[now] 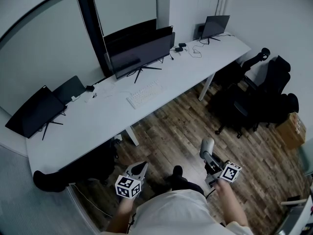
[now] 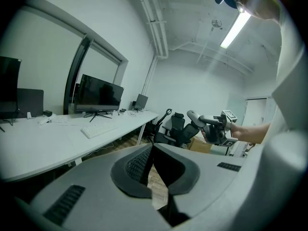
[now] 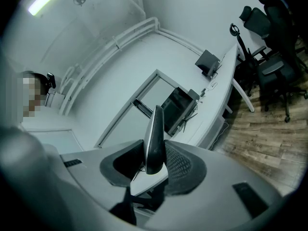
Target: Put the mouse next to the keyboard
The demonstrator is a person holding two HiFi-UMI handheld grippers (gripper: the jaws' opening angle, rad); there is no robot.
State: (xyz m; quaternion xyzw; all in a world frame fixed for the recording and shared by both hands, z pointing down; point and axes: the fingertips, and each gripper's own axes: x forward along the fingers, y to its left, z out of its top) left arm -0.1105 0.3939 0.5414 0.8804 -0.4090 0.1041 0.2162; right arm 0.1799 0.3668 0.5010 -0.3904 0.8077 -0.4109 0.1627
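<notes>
A slim grey mouse [image 3: 155, 138] stands on edge between the pads of my right gripper [image 3: 155, 159], which is shut on it. In the head view this gripper [image 1: 207, 150] hangs over the wood floor, well short of the desk, with the mouse [image 1: 207, 145] at its tip. The white keyboard [image 1: 145, 94] lies on the long white desk [image 1: 93, 124] in front of a monitor. My left gripper [image 1: 140, 167] is low at the left, shut with nothing in it. From the left gripper view [image 2: 153, 148] the keyboard [image 2: 98, 128] and the mouse [image 2: 194, 116] both show.
Several dark monitors [image 1: 139, 50] stand along the desk's back edge, with cables and small black items near the far end. Black office chairs [image 1: 254, 94] crowd the right side beside a cardboard box [image 1: 292, 130]. A dark chair [image 1: 73, 173] sits under the desk's near left end.
</notes>
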